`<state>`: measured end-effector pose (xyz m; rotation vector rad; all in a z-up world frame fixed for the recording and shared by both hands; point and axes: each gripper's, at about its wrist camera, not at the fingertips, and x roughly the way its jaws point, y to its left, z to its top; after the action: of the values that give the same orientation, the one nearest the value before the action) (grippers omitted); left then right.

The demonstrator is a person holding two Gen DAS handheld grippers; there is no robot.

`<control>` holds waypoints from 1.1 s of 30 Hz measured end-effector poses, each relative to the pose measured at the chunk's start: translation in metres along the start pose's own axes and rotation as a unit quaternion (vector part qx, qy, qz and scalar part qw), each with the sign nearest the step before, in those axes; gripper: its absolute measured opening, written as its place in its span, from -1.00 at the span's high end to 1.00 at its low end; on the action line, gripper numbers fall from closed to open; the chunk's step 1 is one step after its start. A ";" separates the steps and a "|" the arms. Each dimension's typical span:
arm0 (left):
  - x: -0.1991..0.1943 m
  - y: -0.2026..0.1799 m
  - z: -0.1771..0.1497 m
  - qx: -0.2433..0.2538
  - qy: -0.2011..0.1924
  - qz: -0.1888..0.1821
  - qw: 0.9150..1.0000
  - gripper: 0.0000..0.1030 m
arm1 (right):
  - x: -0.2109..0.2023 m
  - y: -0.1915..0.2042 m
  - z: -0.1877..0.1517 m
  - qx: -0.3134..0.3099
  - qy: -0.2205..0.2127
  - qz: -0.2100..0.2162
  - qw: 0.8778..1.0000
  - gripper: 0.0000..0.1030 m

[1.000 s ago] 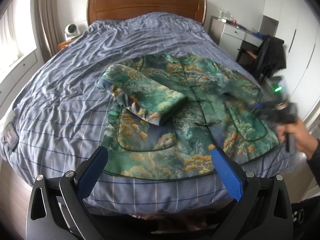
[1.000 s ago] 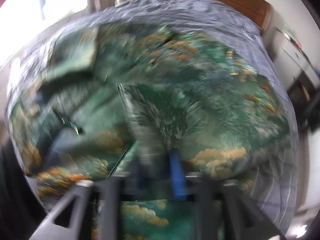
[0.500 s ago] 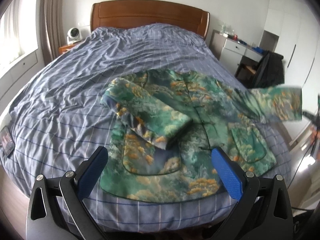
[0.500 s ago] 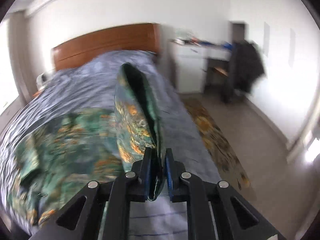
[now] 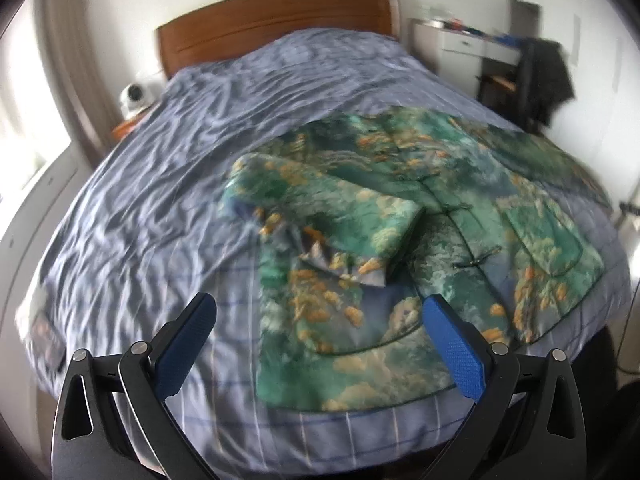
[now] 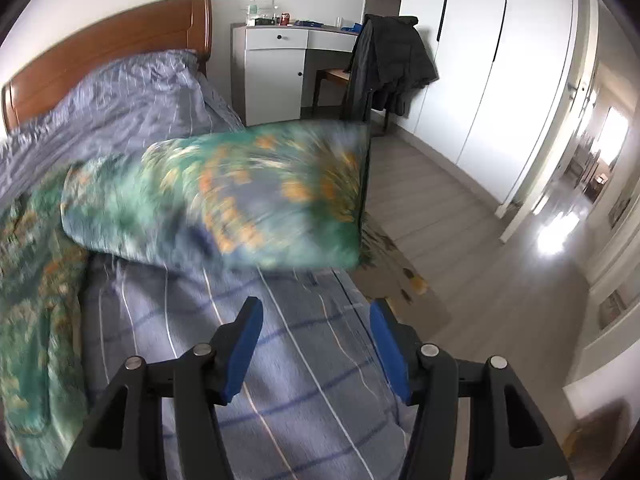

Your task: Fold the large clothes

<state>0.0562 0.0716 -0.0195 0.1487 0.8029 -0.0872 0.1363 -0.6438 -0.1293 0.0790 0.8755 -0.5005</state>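
Across the blue bed [image 5: 160, 208] your jacket [image 5: 460, 240] lies collar toward the headboard [image 5: 276, 28]; its sleeve [image 6: 240, 200] reaches past the bed's side edge. Your right gripper [image 6: 316, 344] has just been opening, nothing between its jaws; your left gripper [image 5: 320, 340] gapes wide, empty.

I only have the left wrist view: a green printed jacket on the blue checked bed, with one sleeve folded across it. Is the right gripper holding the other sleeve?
Observer: No. The right gripper is open. Its jaws have just been opening and nothing is between them.
Operator: Where is that sleeve?
Observer: The green printed sleeve is ahead of the gripper, motion-blurred, with its cuff end toward the side edge of the bed.
Operator: What is under the gripper?
Observer: Bare blue checked duvet. The jacket body lies off to the left in that view.
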 end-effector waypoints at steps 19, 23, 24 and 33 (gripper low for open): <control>0.189 -0.038 0.024 0.197 0.105 -0.088 0.971 -0.48 | -0.156 0.120 -0.064 -0.065 -0.047 0.191 0.978 -0.11; 0.185 -0.034 0.021 0.180 0.130 -0.157 0.962 0.74 | -0.173 0.141 -0.065 -0.085 -0.057 0.204 0.974 -0.11; 0.181 -0.033 0.022 0.176 0.126 -0.157 0.964 0.76 | -0.176 0.145 -0.065 -0.092 -0.061 0.206 0.972 -0.11; 0.103 0.040 0.050 0.062 0.034 -0.131 0.989 0.81 | -0.199 0.180 -0.075 -0.145 -0.080 0.233 0.958 -0.12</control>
<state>0.1686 0.1005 -0.0559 0.1626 0.8830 -0.3831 0.0575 -0.3878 -0.0525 -0.0243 0.7326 0.0645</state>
